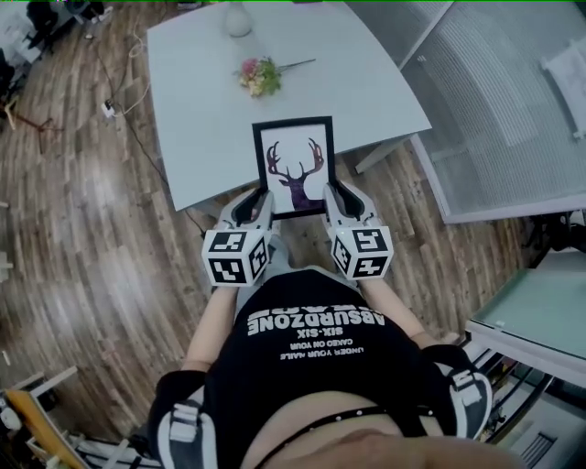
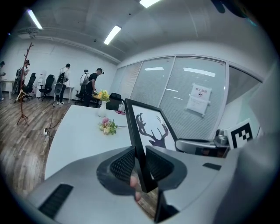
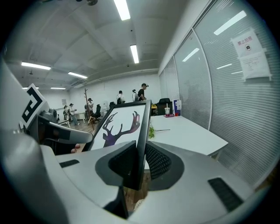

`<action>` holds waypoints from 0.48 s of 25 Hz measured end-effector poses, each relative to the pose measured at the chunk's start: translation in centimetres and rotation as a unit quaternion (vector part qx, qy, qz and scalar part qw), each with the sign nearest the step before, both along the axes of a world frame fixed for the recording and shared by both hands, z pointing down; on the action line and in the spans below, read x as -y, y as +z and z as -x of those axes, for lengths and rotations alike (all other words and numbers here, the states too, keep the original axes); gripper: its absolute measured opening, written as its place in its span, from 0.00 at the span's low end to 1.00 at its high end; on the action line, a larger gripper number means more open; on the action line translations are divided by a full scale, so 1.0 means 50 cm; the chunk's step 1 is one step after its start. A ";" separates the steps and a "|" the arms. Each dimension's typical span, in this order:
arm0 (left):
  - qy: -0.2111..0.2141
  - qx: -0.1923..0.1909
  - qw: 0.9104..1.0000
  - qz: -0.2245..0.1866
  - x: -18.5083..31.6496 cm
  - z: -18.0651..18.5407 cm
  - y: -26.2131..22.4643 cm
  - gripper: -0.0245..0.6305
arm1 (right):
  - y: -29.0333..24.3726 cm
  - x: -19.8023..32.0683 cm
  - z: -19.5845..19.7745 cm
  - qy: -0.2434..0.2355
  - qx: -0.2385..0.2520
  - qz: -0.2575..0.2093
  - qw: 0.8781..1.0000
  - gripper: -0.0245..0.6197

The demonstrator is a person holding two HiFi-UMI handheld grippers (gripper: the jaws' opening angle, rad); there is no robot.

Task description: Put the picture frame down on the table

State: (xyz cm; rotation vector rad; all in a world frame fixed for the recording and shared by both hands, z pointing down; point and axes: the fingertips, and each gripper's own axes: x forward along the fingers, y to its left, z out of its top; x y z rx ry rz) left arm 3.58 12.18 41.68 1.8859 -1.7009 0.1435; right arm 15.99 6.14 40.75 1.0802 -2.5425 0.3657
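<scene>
A black picture frame (image 1: 294, 166) with a purple deer-head print hangs over the near edge of the pale table (image 1: 201, 101). My left gripper (image 1: 261, 207) is shut on the frame's lower left edge (image 2: 139, 151). My right gripper (image 1: 331, 203) is shut on its lower right edge (image 3: 141, 144). In the left gripper view the left gripper (image 2: 141, 162) has the frame's edge between its ribbed pads. The right gripper (image 3: 139, 162) pinches its edge the same way. The frame leans back, with its print facing up.
A small flower bunch (image 1: 260, 75) lies on the table beyond the frame, and a white vase (image 1: 237, 18) stands at the far edge. A glass partition (image 1: 494, 101) runs along the right. Wood floor (image 1: 73, 211) lies to the left. Several people stand far off (image 2: 89, 81).
</scene>
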 end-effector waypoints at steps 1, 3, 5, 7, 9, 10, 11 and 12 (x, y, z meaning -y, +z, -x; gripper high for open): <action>0.001 0.000 1.000 0.003 0.014 0.008 0.003 0.17 | 0.003 0.015 0.008 0.000 -0.002 0.002 1.000 0.17; 0.004 -0.003 1.000 0.012 0.042 0.022 0.012 0.17 | 0.009 0.042 0.023 0.001 -0.007 0.008 1.000 0.17; 0.007 -0.008 1.000 0.021 0.073 0.042 0.021 0.17 | 0.017 0.073 0.042 0.001 -0.011 0.015 1.000 0.17; 0.009 -0.010 1.000 0.027 0.105 0.062 0.029 0.17 | 0.024 0.103 0.063 -0.002 -0.013 0.020 1.000 0.17; 0.009 -0.009 0.999 0.030 0.120 0.071 0.033 0.17 | 0.028 0.119 0.072 -0.003 -0.013 0.023 1.000 0.17; 0.009 -0.008 0.999 0.032 0.125 0.073 0.034 0.17 | 0.029 0.123 0.074 -0.003 -0.013 0.024 1.000 0.17; 0.010 -0.007 0.999 0.034 0.131 0.075 0.035 0.17 | 0.031 0.129 0.075 -0.002 -0.014 0.026 1.000 0.17; 0.011 -0.007 0.999 0.036 0.137 0.077 0.036 0.17 | 0.033 0.135 0.078 -0.002 -0.015 0.028 1.000 0.17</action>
